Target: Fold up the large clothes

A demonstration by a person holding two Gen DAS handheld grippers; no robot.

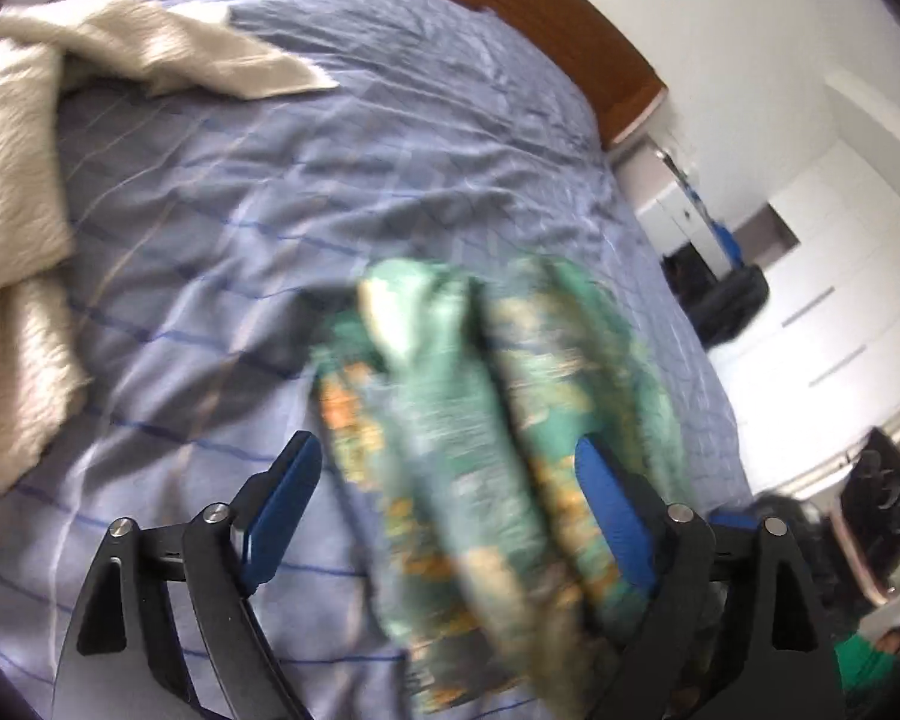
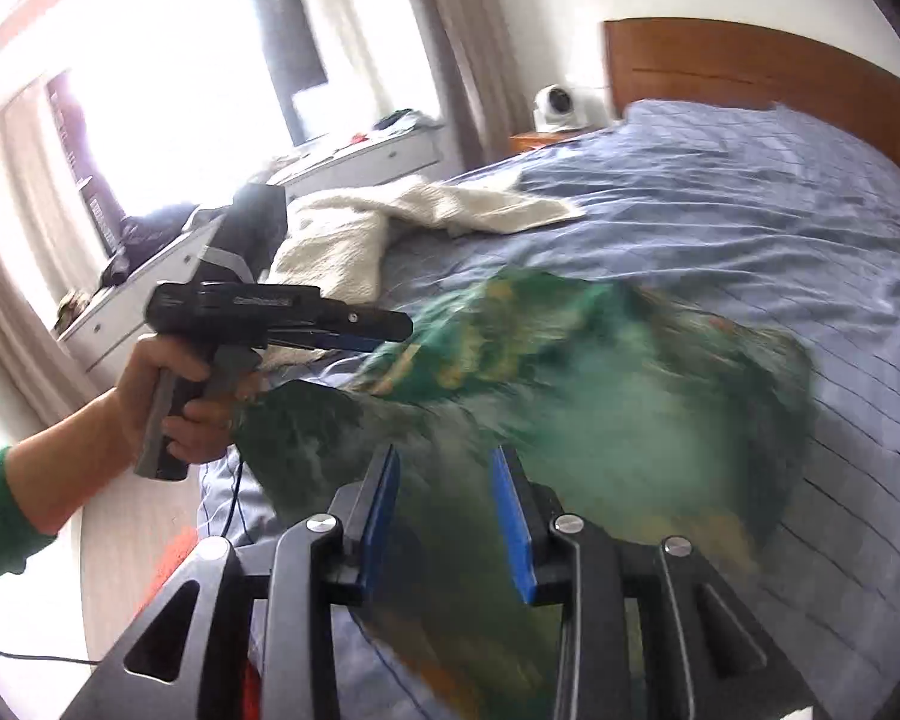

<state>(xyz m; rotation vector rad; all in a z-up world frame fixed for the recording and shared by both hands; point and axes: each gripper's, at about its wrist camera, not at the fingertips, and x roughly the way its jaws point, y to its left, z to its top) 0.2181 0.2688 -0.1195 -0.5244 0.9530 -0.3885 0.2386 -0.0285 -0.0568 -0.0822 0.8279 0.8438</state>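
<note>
The green, orange-patterned soft fabric garment (image 1: 498, 450) is hanging bunched over the blue checked bedspread (image 1: 330, 180), blurred in both views. It is judged light, limp and prone to slipping; the best hold is along a hem or corner, not the bunched middle. The left gripper (image 1: 450, 498) is standing wide open, cloth draping between its blue pads without being pinched. The right gripper (image 2: 450, 510) is standing partly open with fabric between its fingers; whether they are pinching it cannot be told. Both grippers are pointing steeply downward over the bed. A cream knitted blanket (image 1: 24, 180) is lying well apart.

One green patterned garment (image 1: 498, 438), one cream blanket (image 1: 48, 138), one bed (image 1: 342, 180), two grippers (image 2: 447, 516).
</note>
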